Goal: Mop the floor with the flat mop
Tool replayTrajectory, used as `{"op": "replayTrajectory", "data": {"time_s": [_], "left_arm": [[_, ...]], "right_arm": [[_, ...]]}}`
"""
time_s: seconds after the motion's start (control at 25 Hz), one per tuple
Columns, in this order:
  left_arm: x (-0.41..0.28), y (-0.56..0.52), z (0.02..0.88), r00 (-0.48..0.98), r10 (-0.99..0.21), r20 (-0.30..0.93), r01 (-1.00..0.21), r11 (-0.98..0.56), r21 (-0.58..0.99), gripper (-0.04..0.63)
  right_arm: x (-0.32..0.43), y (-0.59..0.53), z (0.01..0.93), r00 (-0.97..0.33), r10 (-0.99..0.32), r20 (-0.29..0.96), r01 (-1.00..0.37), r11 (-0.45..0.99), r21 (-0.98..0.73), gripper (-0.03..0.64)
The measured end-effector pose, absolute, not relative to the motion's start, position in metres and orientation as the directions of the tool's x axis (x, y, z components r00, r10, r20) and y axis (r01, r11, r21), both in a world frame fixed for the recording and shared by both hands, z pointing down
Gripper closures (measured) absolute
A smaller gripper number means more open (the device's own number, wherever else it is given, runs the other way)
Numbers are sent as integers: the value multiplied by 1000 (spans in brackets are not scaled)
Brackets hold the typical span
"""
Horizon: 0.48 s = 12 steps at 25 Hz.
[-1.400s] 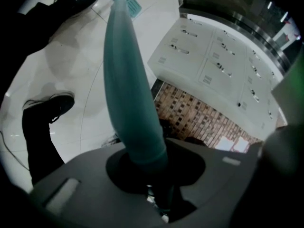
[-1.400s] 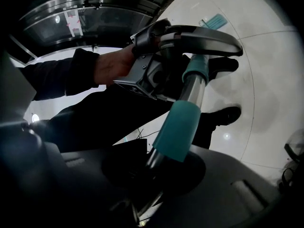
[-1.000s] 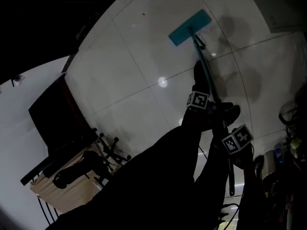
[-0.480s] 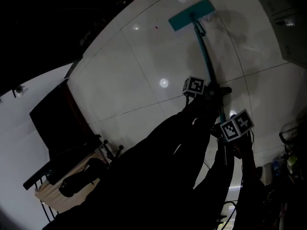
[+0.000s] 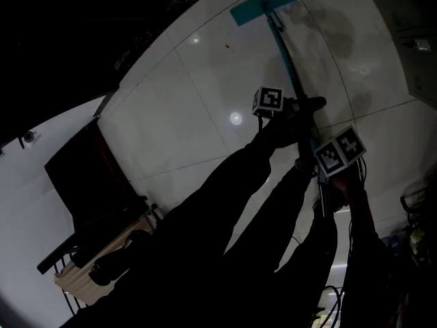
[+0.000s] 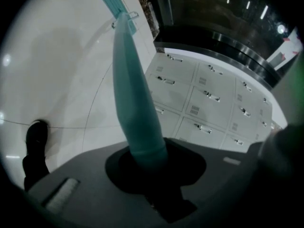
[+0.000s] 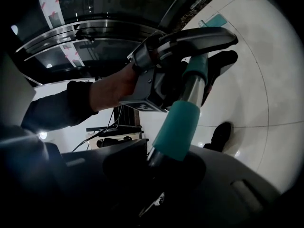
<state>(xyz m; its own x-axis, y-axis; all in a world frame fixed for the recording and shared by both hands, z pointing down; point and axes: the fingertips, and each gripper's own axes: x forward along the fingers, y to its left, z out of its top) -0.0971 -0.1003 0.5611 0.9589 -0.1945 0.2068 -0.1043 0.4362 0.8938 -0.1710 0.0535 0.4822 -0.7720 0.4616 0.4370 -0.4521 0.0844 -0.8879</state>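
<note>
Teal flat mop head [image 5: 263, 4] lies flat on the pale tiled floor [image 5: 205, 108], far out ahead of the person, near the top of the head view; its teal pole [image 5: 288, 57] runs back to both grippers. Left gripper [image 5: 300, 106] is the one nearer the head, jaws clamped round the shaft, which comes straight out between them in the left gripper view; right gripper [image 5: 326, 180] sits just behind it toward the pole's upper end, jaws closed on the shaft below a teal sleeve [image 7: 178, 125]. White lockers [image 6: 209, 99] line the wall beyond the mop; a dark shoe [image 6: 35, 137] shows on the tiles; a wooden desk [image 5: 82, 265] at lower left, well apart from the mop.

Step in hand, my read: mid-stroke, mop at far reach. To do it well: grip firm with both so the pole can't twist; press lightly so the whole pad bears on the tile, not one edge; work straight overlapping lanes; steer with the front gripper, drive with the rear; watch the lockers and desk legs; avoid stepping on mopped tile.
</note>
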Motion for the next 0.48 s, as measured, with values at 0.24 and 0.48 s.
{"op": "replayTrajectory", "data": {"time_s": [0.24, 0.48], "left_arm": [[-82, -76, 552, 966, -184, 183, -90, 423, 902, 489], [-35, 14, 534, 975, -138, 172, -95, 441, 892, 492]], "right_arm": [[-157, 81, 476, -751, 470, 464, -470, 114, -875, 517], [-106, 171, 461, -723, 498, 480, -484, 132, -865, 517]]}}
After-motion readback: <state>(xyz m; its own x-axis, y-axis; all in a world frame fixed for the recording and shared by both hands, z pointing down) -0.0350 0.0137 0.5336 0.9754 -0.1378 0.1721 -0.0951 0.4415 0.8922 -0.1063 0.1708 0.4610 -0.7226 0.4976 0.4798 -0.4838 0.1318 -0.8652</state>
